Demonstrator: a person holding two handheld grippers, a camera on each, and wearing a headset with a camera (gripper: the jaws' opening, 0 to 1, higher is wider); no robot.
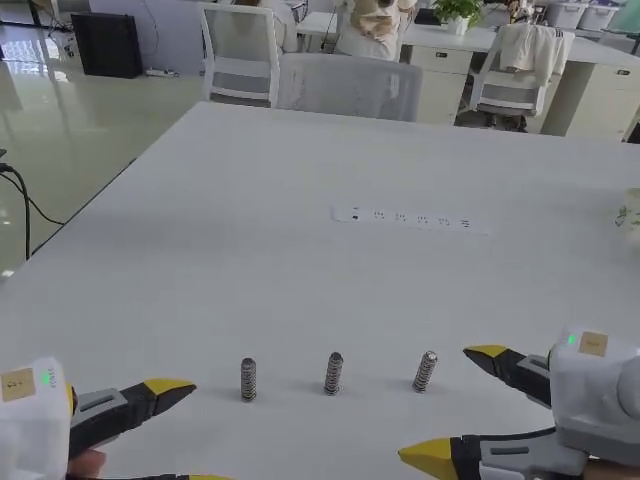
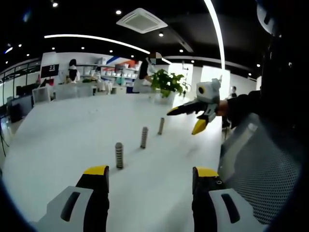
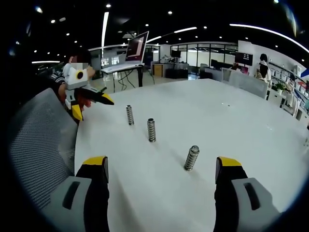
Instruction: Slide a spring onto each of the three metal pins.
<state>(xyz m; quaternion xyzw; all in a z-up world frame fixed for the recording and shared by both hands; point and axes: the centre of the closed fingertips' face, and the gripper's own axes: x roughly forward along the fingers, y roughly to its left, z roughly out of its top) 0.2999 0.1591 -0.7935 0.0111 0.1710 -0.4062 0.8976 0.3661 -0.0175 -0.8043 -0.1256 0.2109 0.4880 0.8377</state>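
Three short metal pins stand in a row near the front edge of the white table. Each carries a coil spring: left, middle, right, the last leaning slightly. My left gripper is open and empty, just left of the row. My right gripper is open and empty, just right of the row. In the left gripper view the springs run away from my jaws toward the right gripper. In the right gripper view the nearest spring stands between my jaws.
A flush power strip is set into the table's middle. Grey chairs stand at the far edge, with desks behind them. A potted plant sits at one end of the table. The table's left edge drops to a glossy floor.
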